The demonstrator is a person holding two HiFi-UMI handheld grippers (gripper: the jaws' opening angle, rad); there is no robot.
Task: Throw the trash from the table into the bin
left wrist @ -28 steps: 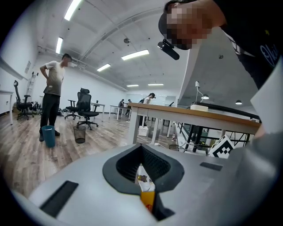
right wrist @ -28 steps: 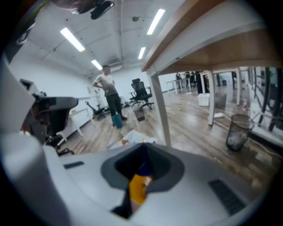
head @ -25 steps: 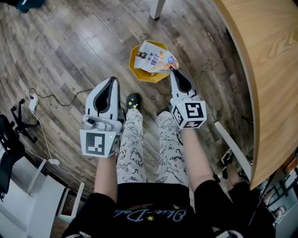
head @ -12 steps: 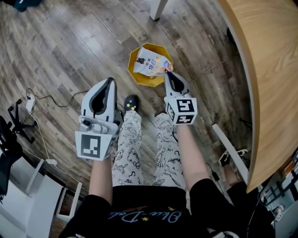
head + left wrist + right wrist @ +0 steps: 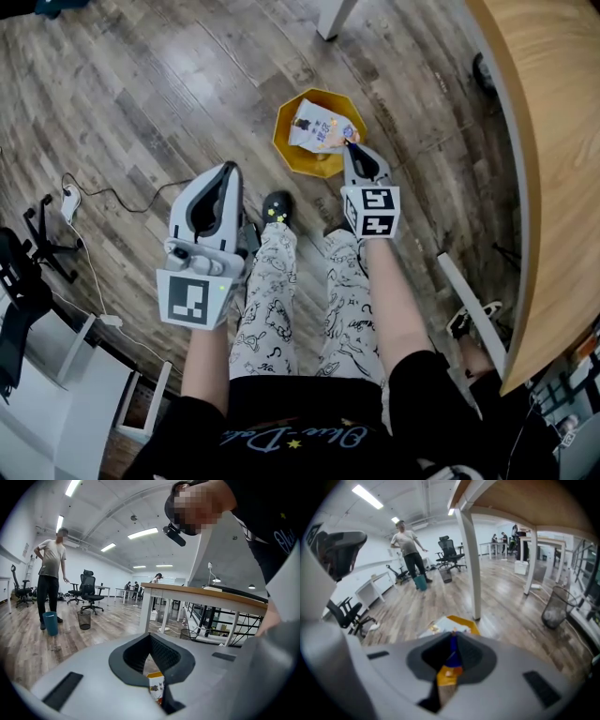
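Right gripper point(image 5: 352, 145) pressed together on corner of snack packet point(image 5: 317, 129). Packet hangs over mouth of yellow bin point(image 5: 281, 150) on floor, off tabletop point(image 5: 553, 141). I centre packet over bin's middle, lower it inside rim, only then spread jaws. Left gripper point(image 5: 228, 171) pressed together, empty; I hold it aside.

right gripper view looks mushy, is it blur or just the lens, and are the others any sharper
Right gripper view: smeared throughout, snack bag soft, table leg bowed by the lens. Left gripper view: sharp, ceiling lights glaring. Head view: crisp, evenly lit.
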